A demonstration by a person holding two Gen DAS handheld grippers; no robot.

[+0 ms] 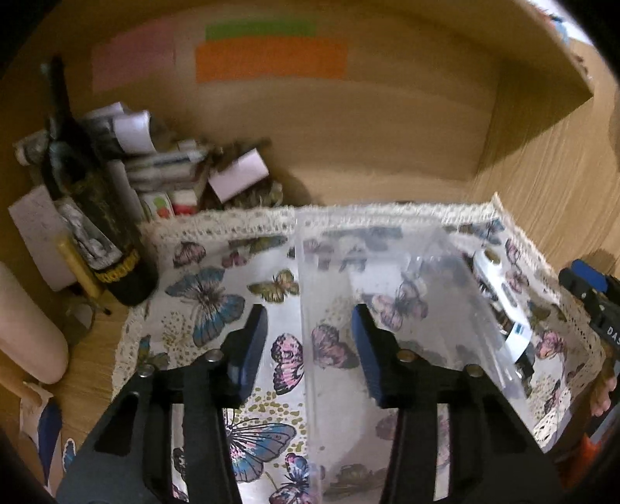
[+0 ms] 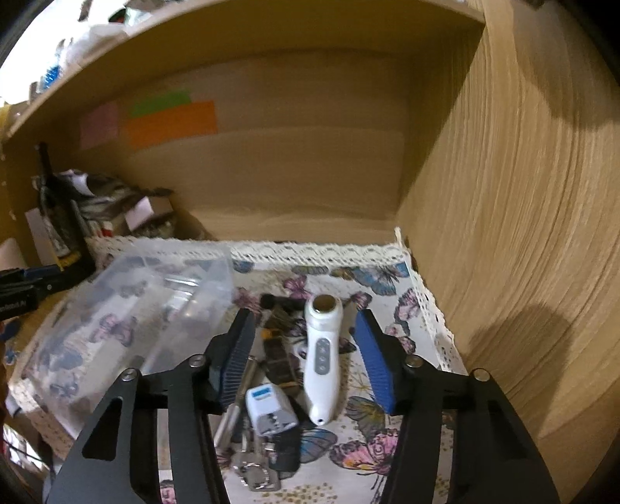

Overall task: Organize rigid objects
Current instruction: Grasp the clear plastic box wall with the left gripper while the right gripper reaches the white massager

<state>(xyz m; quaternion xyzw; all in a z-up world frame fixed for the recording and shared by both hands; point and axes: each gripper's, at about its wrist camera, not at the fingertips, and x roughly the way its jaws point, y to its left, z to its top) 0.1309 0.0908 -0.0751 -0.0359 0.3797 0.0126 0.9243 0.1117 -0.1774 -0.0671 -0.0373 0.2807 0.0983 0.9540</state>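
A: Left wrist view: one clear plastic box [image 1: 387, 310] is seen standing on one butterfly-print cloth [image 1: 217, 294] inside a wooden shelf compartment [image 1: 368, 128]. The left gripper [image 1: 310, 345] is held over the box's left wall, which runs up between the two blue-padded fingers [image 1: 252, 345]; a gap is left on both sides, so nothing is gripped and the fingers are set partly apart.

B: What is counted to the right of the box?

A: Right wrist view: one white handheld device with grey buttons [image 2: 321, 360], one white plug adapter with a blue label [image 2: 269, 411], one bunch of keys on a ring [image 2: 254, 473], and a few dark items behind them that are too blurred to be named. All are laid on the cloth just beside the box [image 2: 128, 318]. The right gripper [image 2: 306, 360] is held above this group, its fingers partly apart with the white device seen between them but not pressed.

B: And left of the box?

A: One dark bottle [image 1: 97, 217] is stood at the cloth's left edge, with a heap of papers and small boxes [image 1: 170, 163] behind it that cannot be counted. Three coloured paper patches are stuck on the back wall above: one pink [image 1: 133, 54], one green [image 1: 259, 29], one orange [image 1: 271, 62].
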